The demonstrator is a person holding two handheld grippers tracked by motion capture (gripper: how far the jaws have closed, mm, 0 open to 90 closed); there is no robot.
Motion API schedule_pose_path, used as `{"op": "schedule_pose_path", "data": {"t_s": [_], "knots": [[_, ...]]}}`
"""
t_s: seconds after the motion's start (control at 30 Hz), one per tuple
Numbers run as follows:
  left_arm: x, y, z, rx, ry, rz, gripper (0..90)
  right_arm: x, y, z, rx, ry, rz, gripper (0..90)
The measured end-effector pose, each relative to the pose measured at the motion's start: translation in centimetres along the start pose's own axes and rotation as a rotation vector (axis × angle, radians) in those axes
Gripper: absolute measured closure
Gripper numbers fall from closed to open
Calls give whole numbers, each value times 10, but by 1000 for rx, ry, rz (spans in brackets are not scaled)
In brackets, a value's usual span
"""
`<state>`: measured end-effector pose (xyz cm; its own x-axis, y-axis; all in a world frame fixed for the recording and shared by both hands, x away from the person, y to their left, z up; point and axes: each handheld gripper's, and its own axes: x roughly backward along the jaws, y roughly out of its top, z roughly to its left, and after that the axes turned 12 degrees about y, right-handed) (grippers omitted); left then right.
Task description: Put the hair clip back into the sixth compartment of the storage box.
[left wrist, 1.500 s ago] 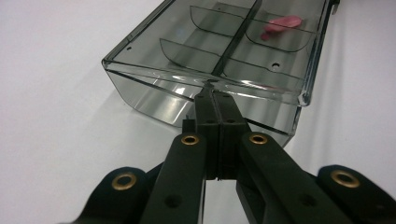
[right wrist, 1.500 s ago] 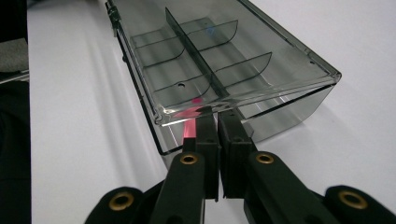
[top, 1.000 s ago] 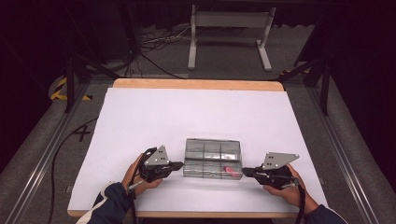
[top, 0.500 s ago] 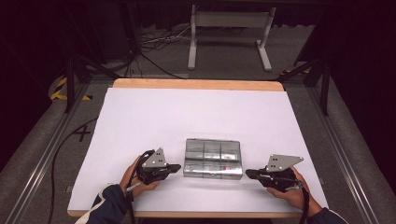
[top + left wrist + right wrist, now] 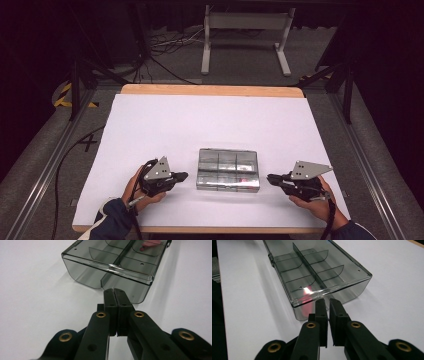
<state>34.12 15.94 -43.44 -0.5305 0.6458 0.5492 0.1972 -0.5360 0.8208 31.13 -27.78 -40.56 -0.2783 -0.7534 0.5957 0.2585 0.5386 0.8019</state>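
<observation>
A white table (image 5: 165, 125) with a wooden far edge stands in a dark room; cables (image 5: 165, 47) lie on the grey floor beyond it, beside a metal stand (image 5: 245, 30). At the left, the left gripper (image 5: 182, 176) rests near the front edge with its jaws pressed together on nothing, pointing at the box. The clear plastic box (image 5: 228, 169) lies lid shut in the near middle, split into small compartments; a pink thing (image 5: 243, 177) sits in a compartment at its right end. At the right, the right gripper (image 5: 270, 178) points at the box, just short of it, its jaws parted a slit and just opening, nothing between them. The far half of the table is bare.
</observation>
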Motion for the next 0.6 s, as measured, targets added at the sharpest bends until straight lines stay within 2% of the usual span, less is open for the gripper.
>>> {"op": "schedule_pose_path", "data": {"t_s": [0.27,0.6], "knots": [[7,-2,4,-7,31,2,870,4,0,1,4,-18,-19,835],[22,-7,12,-11,83,-6,858,17,-2,0,4,-73,-33,810]]}}
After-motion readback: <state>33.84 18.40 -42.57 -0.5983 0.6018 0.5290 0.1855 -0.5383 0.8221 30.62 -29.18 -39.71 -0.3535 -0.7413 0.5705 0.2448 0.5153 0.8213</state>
